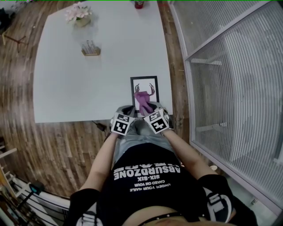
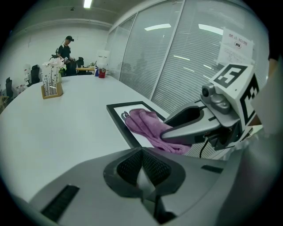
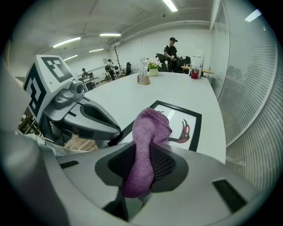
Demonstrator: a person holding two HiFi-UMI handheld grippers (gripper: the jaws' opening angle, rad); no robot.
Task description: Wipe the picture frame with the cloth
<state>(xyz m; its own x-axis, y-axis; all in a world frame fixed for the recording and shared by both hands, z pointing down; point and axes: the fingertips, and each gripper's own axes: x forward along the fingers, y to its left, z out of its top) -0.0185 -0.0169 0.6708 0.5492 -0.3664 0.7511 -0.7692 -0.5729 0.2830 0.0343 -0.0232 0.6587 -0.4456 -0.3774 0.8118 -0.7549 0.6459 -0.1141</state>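
The right gripper (image 3: 142,164) is clamped on the purple cloth (image 3: 149,128), which drapes forward from its jaws onto the picture frame (image 3: 177,120) just ahead (flat on the white table (image 1: 88,88)), while the left gripper (image 2: 141,167), close beside it, has its jaws pressed together, empty.

White table (image 1: 75,88), picture frame (image 1: 143,82) flat at near edge, wooden holder (image 1: 90,49), flowers (image 1: 79,13), red container (image 1: 139,4) beyond
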